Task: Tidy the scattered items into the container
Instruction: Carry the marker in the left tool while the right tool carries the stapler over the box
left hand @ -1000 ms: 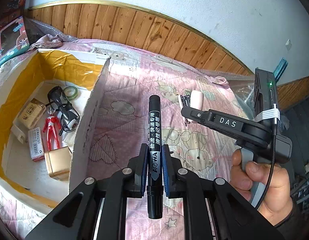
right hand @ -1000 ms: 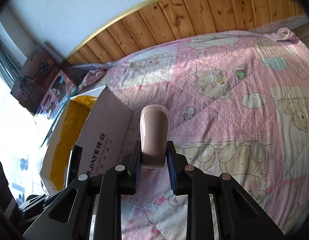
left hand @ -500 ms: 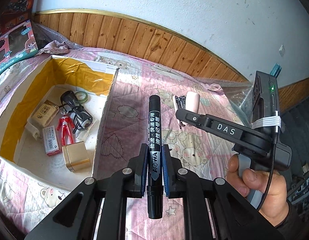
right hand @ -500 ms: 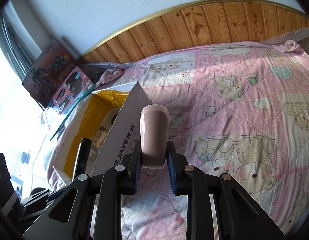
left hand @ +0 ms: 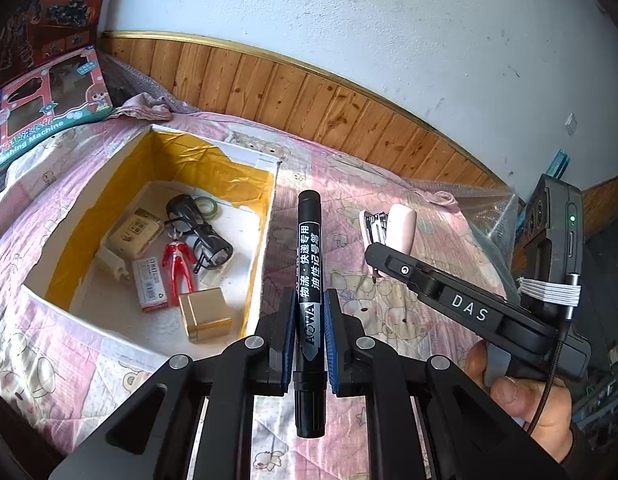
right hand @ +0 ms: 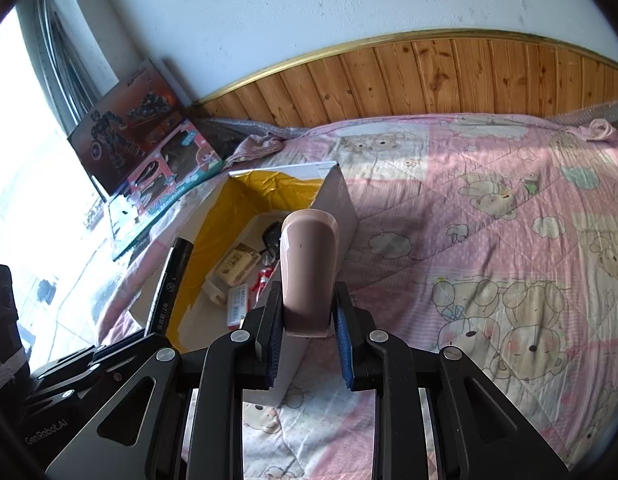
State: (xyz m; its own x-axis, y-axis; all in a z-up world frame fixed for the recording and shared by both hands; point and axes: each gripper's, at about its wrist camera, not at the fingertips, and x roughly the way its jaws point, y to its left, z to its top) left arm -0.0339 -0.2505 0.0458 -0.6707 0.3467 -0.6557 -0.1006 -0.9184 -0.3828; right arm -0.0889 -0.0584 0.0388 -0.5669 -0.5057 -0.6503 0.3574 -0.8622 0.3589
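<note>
- Left wrist view: left gripper [left hand: 305,332] clamps a black marker [left hand: 308,280] at mid-barrel, its far end pointing up and away, hanging above the bed's pink quilt [left hand: 393,312] just right of the cardboard box [left hand: 265,248].
- Box already holds a red figurine [left hand: 177,264], black glasses [left hand: 205,236], a gold tin [left hand: 205,314], a tape roll [left hand: 207,204] and small packets.
- Right gripper [left hand: 379,254], in a hand [left hand: 525,404], carries a pink stapler [left hand: 389,232] over the quilt, also outside the box.
- Right wrist view: right gripper [right hand: 307,330] is closed on the stapler [right hand: 309,264], which stands up between the pads; the box wall [right hand: 337,204] lies directly beyond it, the marker [right hand: 171,284] at left.
- Risk, judged: neither item is over the opening yet; releasing here drops both on the quilt.
- Risk, judged: the grippers sit close together; converging on the box could knock them, or catch its near wall and shift the box.
- Risk, judged: the marker's smooth round barrel may slip if tilted.
</note>
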